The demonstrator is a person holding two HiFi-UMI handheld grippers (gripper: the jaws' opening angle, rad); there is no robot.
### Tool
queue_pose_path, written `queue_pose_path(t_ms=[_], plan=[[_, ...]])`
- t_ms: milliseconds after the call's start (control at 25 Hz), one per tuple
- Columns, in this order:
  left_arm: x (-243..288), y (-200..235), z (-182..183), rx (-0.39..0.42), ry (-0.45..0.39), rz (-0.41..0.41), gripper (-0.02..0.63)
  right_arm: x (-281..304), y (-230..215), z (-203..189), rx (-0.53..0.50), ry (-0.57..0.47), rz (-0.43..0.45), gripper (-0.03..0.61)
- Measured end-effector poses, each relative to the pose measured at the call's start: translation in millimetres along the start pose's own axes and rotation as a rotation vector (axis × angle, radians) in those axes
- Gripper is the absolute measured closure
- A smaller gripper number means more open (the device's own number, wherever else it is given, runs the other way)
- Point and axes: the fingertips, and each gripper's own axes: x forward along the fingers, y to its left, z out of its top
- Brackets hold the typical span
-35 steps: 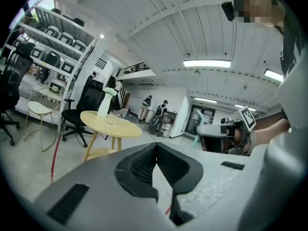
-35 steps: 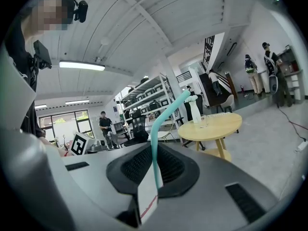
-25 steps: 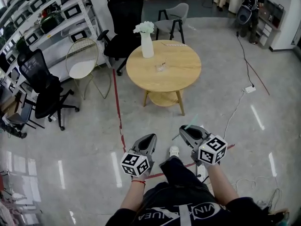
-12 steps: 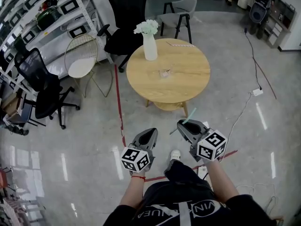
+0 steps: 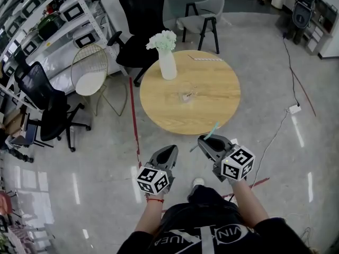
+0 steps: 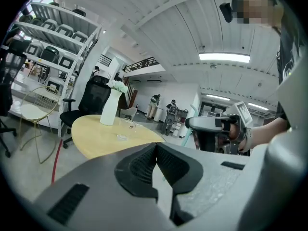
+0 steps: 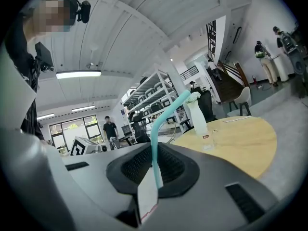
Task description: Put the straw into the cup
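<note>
Both forearms [image 5: 244, 202] reach forward at waist height, side by side and a little apart. The left gripper [image 5: 170, 149] points ahead with its jaws closed together and nothing between them. The right gripper [image 5: 202, 141] angles slightly inward, its jaws clamped on a straw [image 7: 156, 143] that stands up from them.

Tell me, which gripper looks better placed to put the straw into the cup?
Right. The right gripper clamps the teal straw; the left gripper is shut and empty. The cup sits on the table ahead.
</note>
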Motion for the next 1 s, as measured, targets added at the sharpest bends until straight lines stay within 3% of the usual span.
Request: queue_pose_path(t_ms=[280, 720, 1000], plan=[[41.5, 13.4, 16.5, 0.001, -0.011, -0.004, 0.606, 16.8, -38.6, 22.7, -0.006, -0.011, 0.01, 0.548], [61.4, 37.3, 21.0, 0.004, 0.005, -0.009, 0.607, 41.3, -51.7, 32.0, 0.0, -0.018, 0.031, 0.548], [97.8, 62.6, 37.0, 0.019, 0.034, -0.093, 0.607, 74.1, -76.4, 48.2, 0.001, -0.027, -0.001, 0.548]])
